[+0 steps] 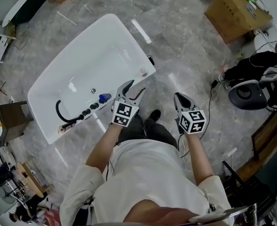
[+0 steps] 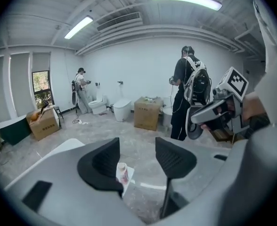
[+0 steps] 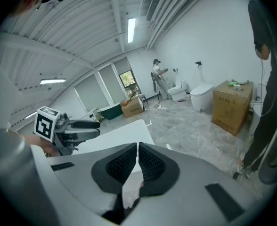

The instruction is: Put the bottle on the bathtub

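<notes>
Seen from the head view, the glossy white bathtub (image 1: pixel 82 65) lies slantwise on a grey veined stone floor. The bottle (image 1: pixel 142 71) is only a small pale dot on the flat rim at the tub's corner, ahead of the left gripper (image 1: pixel 134 89). The left gripper view gives its shape: a small upright cylinder with a reddish label, standing on that white corner beyond the jaws, not between them. That gripper's ribbed black pads are spread, with nothing in the gap. The right gripper (image 1: pixel 180 98) has its pads pressed together, empty — its own view shows this plainly. Only the head view shows the black hose (image 1: pixel 57 108) curled inside the tub. The gripper views add the far wall — rounded white toilets (image 2: pixel 122 108) and a brown cardboard box (image 2: pixel 148 113).
</notes>
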Available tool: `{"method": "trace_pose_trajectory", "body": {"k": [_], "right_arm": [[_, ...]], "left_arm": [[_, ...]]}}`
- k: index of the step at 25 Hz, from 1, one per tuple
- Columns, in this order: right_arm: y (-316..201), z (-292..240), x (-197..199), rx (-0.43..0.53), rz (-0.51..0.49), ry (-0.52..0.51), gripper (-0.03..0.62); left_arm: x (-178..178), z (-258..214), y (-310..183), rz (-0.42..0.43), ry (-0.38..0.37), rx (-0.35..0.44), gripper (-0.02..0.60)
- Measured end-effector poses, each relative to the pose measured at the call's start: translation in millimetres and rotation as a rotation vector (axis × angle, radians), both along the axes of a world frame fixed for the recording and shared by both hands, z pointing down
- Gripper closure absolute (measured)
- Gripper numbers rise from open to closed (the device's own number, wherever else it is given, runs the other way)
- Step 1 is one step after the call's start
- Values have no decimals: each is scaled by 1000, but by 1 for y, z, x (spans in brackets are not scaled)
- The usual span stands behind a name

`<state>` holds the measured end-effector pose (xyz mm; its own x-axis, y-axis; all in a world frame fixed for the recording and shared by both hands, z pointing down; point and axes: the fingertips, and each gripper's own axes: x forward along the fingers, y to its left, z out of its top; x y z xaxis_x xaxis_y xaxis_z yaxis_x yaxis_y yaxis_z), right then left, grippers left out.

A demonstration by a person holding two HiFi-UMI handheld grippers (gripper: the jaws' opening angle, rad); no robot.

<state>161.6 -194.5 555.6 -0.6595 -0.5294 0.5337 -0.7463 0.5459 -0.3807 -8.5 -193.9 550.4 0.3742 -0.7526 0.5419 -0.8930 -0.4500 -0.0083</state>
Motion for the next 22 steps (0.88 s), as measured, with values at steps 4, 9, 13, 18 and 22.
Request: {"method": "trace_pose_trajectory", "body": {"k": [4,9,13,18,22], "right_arm": [[15,-43,3,70,-15,16,559],[35,-88,1,107,-10,-27,559],[46,-117,-3,180,-16,-6,559],[58,-150,-10,245,-6,5,559],[68,-169,-20,288,3,25,559]], "left_arm": [[-7,-45,25,-29,18,28,385],[-19,-91,54,-44,5,79,445],[-30,-111,71,-49,12,82,462],[-39,-134,79,-29,23,109,497],[-51,-147,87,-3,42,111,547]]}}
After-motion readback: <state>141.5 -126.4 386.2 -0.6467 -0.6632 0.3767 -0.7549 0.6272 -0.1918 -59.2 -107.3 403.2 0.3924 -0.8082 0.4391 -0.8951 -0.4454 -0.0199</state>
